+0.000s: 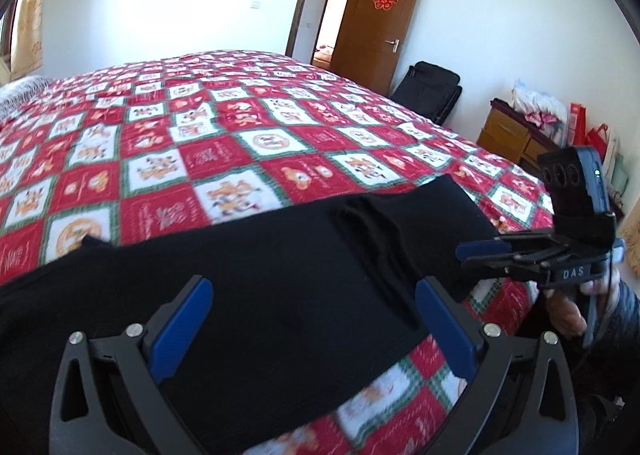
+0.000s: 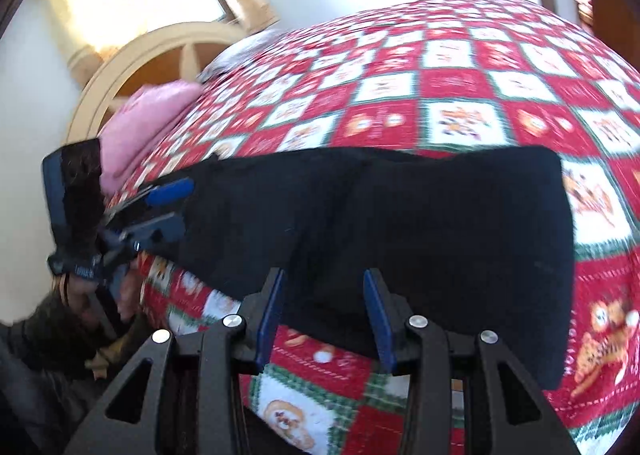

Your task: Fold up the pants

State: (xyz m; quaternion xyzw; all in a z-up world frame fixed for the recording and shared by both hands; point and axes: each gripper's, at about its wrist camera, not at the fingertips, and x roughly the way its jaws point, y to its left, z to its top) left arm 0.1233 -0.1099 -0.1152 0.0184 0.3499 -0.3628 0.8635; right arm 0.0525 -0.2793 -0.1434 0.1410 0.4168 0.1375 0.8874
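A: Start at the tools. What are the jaws doing?

B: The left gripper (image 1: 312, 319) is spread wide with nothing pinched; the black pants (image 1: 280, 275) only show as backdrop between its blue pads. The right gripper (image 2: 324, 315) stands partly parted, also empty: the cloth's near hem lies just past its tips, and I see no pad pressing on it.

A: And the pants themselves?

B: They lie flat on the checked quilt (image 1: 224, 143), along its near edge, close to where the person stands. Everything else I'd place from that edge.

A: Long axis?

B: It runs along the quilt's near edge, side to side across both views, so crosswise to the way each gripper points. One squared-off end sits on the right in the right wrist view; the other end runs out toward the left gripper, beside the pink pillow (image 2: 148, 127).

A: Which hand is nearer which end?

B: Each has its own end, I judge. A doubled layer already shows at the right gripper's end, so the next fold probably needs both ends carried along that axis.
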